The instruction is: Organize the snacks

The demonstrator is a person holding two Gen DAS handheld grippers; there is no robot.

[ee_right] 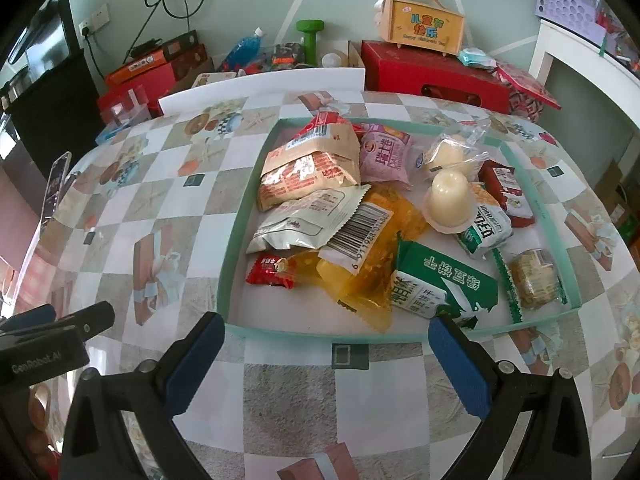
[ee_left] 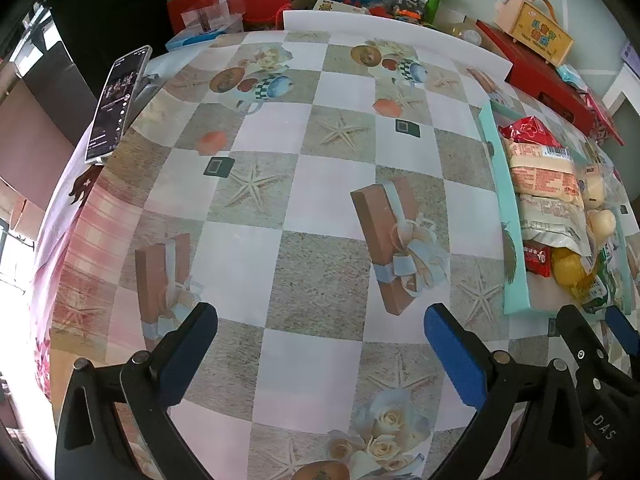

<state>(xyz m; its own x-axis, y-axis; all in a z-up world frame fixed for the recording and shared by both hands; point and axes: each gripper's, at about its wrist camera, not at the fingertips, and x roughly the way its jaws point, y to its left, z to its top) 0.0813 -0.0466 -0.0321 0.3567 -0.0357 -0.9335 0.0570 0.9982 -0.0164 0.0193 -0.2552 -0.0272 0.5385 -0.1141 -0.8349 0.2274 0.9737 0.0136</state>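
A teal-rimmed tray (ee_right: 236, 232) on the checked tablecloth holds several snack packs. Among them are a tan bread pack (ee_right: 312, 168), a white pack (ee_right: 308, 220), a small red candy (ee_right: 272, 270), a yellow pack (ee_right: 372, 256), a green pack (ee_right: 436, 284) and a jelly cup (ee_right: 448, 200). My right gripper (ee_right: 326, 332) is open just before the tray's near rim, holding nothing. My left gripper (ee_left: 320, 332) is open over bare tablecloth, left of the tray (ee_left: 496, 184). The right gripper (ee_left: 592, 320) shows at the lower right of the left wrist view.
A phone (ee_left: 116, 104) stands propped at the table's left edge. A white board (ee_left: 392, 32) lines the far edge. Behind it are a red box (ee_right: 432, 72), a wooden carry box (ee_right: 424, 26), a green dumbbell (ee_right: 310, 36) and other clutter.
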